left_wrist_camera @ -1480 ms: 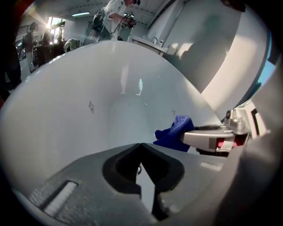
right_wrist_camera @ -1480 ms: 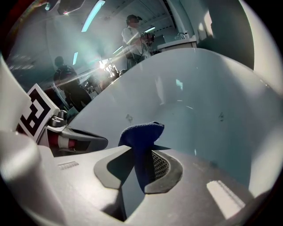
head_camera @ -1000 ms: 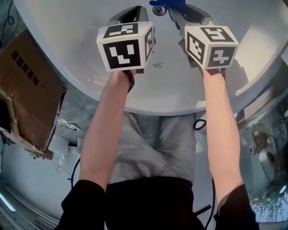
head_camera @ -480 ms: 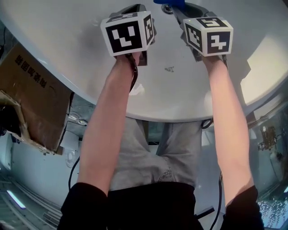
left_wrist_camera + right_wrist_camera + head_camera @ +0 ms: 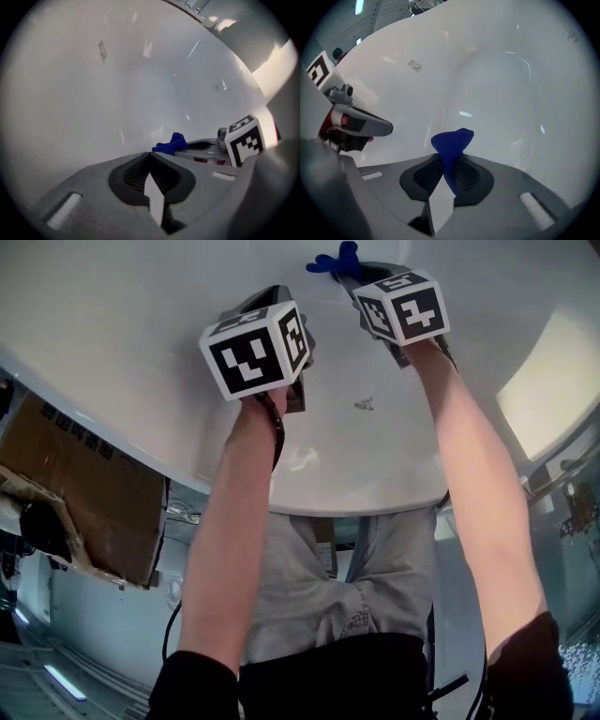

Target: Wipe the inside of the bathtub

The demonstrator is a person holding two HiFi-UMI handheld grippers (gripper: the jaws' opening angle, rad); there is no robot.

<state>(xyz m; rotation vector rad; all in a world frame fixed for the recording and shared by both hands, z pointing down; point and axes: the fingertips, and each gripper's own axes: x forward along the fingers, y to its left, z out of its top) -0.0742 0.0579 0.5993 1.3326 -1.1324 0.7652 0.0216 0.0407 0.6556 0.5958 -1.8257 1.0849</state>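
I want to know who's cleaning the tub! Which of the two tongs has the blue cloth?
The right tongs do: the blue cloth is pinched between them. The left tongs are shut on nothing.

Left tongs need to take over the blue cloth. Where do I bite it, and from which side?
Probably the bunched free end of the blue cloth, which stands clear past the tips of the right tongs. Come in from the left: the rest is pinched between those jaws.
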